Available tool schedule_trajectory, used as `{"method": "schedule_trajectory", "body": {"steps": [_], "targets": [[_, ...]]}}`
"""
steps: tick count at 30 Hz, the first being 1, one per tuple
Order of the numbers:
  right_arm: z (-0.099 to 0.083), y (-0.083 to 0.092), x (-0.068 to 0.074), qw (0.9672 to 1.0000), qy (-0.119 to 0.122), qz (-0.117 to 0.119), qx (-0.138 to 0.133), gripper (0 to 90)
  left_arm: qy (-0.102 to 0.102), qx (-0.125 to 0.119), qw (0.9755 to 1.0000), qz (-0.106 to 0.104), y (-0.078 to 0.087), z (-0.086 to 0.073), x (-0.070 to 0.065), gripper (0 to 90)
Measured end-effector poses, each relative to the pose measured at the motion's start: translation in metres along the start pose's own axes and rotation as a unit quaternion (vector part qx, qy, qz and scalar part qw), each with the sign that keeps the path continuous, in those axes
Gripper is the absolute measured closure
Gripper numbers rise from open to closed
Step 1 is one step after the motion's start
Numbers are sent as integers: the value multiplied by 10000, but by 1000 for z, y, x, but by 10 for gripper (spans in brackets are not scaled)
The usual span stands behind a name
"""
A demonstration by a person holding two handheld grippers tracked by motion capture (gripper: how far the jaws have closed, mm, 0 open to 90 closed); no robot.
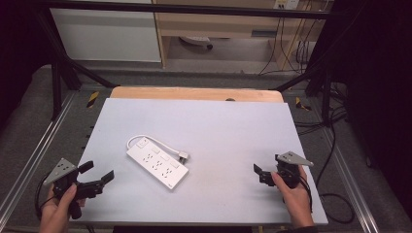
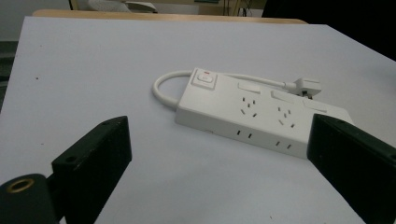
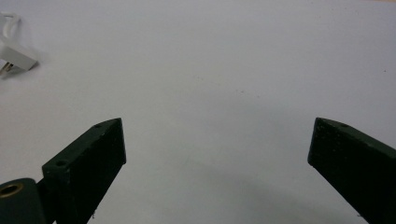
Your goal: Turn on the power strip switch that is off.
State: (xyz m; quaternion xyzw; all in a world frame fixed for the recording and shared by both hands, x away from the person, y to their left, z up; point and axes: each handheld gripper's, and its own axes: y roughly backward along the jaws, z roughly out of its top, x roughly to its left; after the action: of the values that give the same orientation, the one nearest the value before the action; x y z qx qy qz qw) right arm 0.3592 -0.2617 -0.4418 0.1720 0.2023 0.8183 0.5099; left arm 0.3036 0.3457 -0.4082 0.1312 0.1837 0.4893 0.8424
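Power strip lies between two wide-open, empty grippers.
Left gripper (image 1: 99,174) seems nearer the power strip (image 1: 157,162); its long axis slants toward the right gripper (image 1: 261,174).

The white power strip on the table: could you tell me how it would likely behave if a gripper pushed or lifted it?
The power strip lies flat and looks rigid, so it would probably slide, not tip. Its smooth plastic may be slippery. The short cord curls to the plug and would likely trail or swing.
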Motion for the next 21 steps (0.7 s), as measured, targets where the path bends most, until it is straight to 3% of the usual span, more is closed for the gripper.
{"method": "schedule_trajectory", "body": {"steps": [21], "targets": [[3,-1,5,9999,132,90,-55,37,29,-164,9998,-54,2,2,0,65]]}}
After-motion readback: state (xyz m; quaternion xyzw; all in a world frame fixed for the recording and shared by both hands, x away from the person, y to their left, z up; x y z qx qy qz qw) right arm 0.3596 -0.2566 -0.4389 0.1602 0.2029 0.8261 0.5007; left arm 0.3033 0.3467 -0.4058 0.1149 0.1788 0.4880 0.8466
